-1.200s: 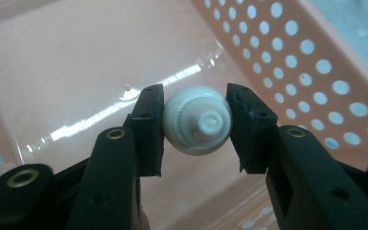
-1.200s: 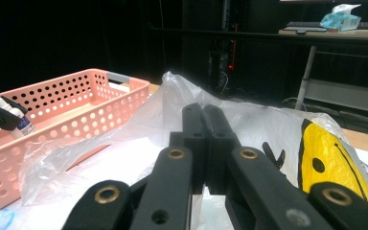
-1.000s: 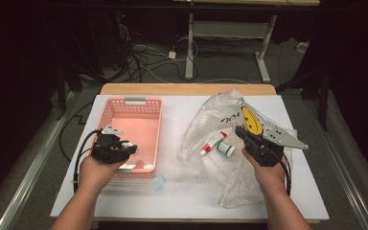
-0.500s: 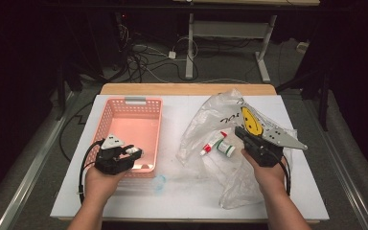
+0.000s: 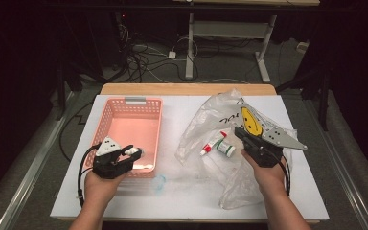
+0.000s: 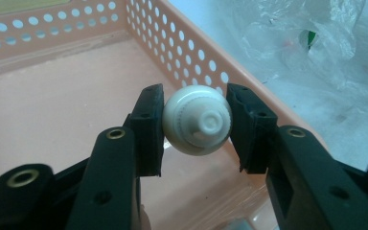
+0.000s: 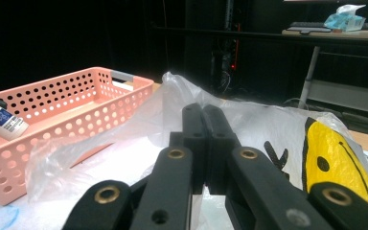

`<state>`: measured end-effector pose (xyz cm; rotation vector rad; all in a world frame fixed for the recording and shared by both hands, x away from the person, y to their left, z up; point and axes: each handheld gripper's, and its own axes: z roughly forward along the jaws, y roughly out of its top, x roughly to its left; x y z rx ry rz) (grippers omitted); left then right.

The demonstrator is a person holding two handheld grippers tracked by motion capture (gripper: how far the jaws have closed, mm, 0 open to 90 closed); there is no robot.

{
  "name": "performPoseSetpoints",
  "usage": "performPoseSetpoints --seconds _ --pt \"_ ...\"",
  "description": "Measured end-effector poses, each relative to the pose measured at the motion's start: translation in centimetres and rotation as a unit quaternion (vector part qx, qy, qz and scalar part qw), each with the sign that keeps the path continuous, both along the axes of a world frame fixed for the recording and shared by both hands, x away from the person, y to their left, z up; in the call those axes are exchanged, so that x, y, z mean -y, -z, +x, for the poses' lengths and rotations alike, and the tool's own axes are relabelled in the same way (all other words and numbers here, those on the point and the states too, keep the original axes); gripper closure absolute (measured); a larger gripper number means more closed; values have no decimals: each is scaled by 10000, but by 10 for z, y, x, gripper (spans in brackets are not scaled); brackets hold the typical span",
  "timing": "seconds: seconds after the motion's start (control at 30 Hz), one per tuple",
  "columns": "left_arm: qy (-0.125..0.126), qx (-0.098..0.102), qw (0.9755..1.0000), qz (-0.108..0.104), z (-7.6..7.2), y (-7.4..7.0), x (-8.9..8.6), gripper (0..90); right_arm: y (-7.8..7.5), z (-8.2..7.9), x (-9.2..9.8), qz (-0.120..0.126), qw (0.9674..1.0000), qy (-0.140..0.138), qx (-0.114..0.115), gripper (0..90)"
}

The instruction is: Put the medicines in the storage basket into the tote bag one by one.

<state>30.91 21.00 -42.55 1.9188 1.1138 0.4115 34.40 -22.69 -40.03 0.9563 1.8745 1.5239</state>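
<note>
High view: one pink basket [image 5: 146, 108], one plastic bag [image 5: 215, 115] with two tubes [image 5: 219, 143] inside. Left gripper view: left gripper [image 6: 196, 125] clamps one white bottle [image 6: 197, 126] over basket floor. Right gripper view: right gripper [image 7: 203, 125] jaws together, pinching bag.

My table [image 5: 124, 201] has a white top with a strip of bare wood along its far edge. A pink basket [image 5: 146, 108] stands on its left half, long side running away from me. A crumpled clear bag [image 5: 206, 115] sprawls over the right half, its yellow print near the far right. Just in front of the basket's near right corner lies a small bluish scrap [image 5: 159, 183].
</note>
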Motion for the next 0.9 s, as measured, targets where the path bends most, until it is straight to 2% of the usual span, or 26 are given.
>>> performPoseSetpoints --seconds 0.27,0.5,0.63,0.9 --pt "81 156 9997 -184 -5 -7 4 582 -1 0 2 39 10000 33 14 900" --pt "271 266 9986 -366 -11 -14 12 582 -1 -1 1 41 10000 25 4 900" --pt "442 242 9976 -482 -14 -17 18 582 -2 0 2 36 10000 23 18 900" --pt "677 321 9959 -508 -21 -21 31 582 -2 -1 2 32 10000 24 15 900"
